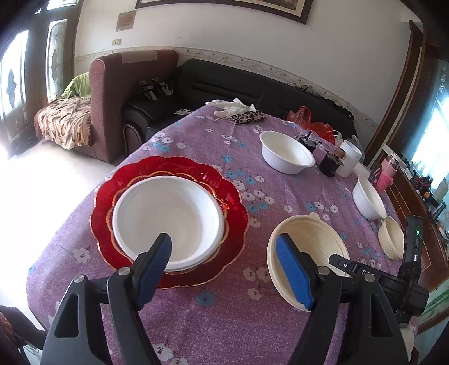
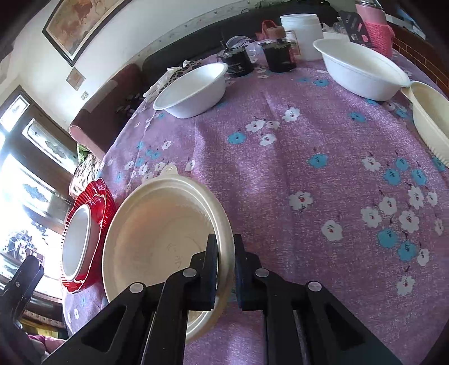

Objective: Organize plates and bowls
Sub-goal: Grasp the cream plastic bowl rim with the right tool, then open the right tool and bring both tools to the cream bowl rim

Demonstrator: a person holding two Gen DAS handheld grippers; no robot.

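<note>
A red scalloped plate point(image 1: 140, 179) lies on the purple flowered tablecloth with a white bowl point(image 1: 168, 213) on it. A cream bowl point(image 1: 314, 238) sits to its right. My left gripper point(image 1: 227, 266) is open and empty, hovering above the cloth between them. In the right wrist view my right gripper point(image 2: 226, 269) is shut on the rim of that cream bowl point(image 2: 157, 233), with the red plate point(image 2: 106, 207) and white bowl point(image 2: 75, 247) to the left.
Two more white bowls point(image 1: 286, 153) point(image 1: 367, 198) and a second cream bowl point(image 1: 391, 237) sit farther right. Dark jars point(image 2: 280, 53), a white tub point(image 2: 303, 33) and a pink bottle point(image 2: 376, 25) stand at the back. Sofas stand beyond the table edge.
</note>
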